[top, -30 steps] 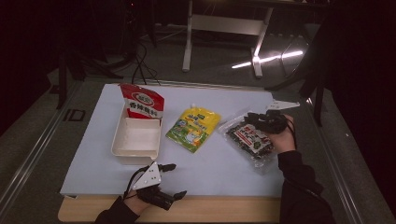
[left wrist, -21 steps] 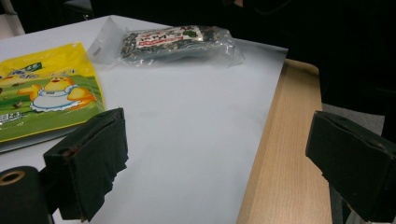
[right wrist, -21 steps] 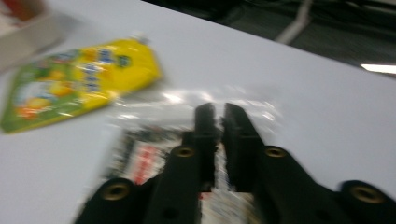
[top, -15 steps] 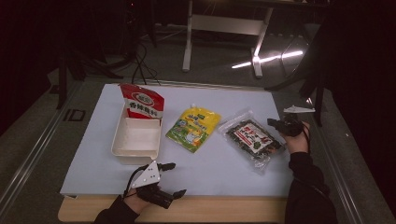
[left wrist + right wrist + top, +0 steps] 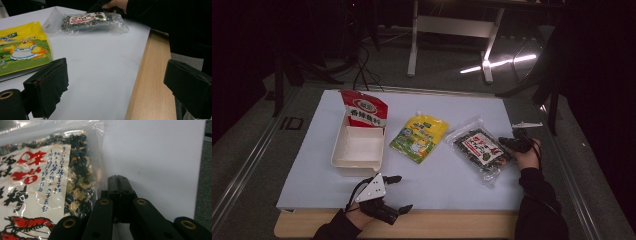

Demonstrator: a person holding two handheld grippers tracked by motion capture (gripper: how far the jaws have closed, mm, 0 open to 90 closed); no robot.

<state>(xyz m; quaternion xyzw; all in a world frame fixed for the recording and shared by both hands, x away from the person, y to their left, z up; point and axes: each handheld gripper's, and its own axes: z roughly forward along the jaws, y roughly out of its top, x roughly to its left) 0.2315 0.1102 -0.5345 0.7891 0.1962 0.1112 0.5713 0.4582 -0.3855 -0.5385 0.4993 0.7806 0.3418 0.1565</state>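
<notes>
Clear snack bag (image 5: 478, 151), long axis diagonal

Bare surface (image 5: 447, 185) lies open between my tools; the white tray (image 5: 358, 150), yellow pouch (image 5: 419, 137) and seaweed bag (image 5: 477, 150) apparently block farther reach.

I am seeing four things lying across the tabletop (image 5: 312, 145). The tray (image 5: 358, 150) is sitting toward the left edge, with a pouch (image 5: 365, 110) leaning in at its far end. The chick packet (image 5: 419, 136) is lying just right of the tray, mid-tabletop. The seaweed bag (image 5: 479, 149) is lying toward the right edge, with my right gripper (image 5: 507, 143) touching its right side. My left gripper (image 5: 402, 192) is resting at the near edge, in front of the tray.
</notes>
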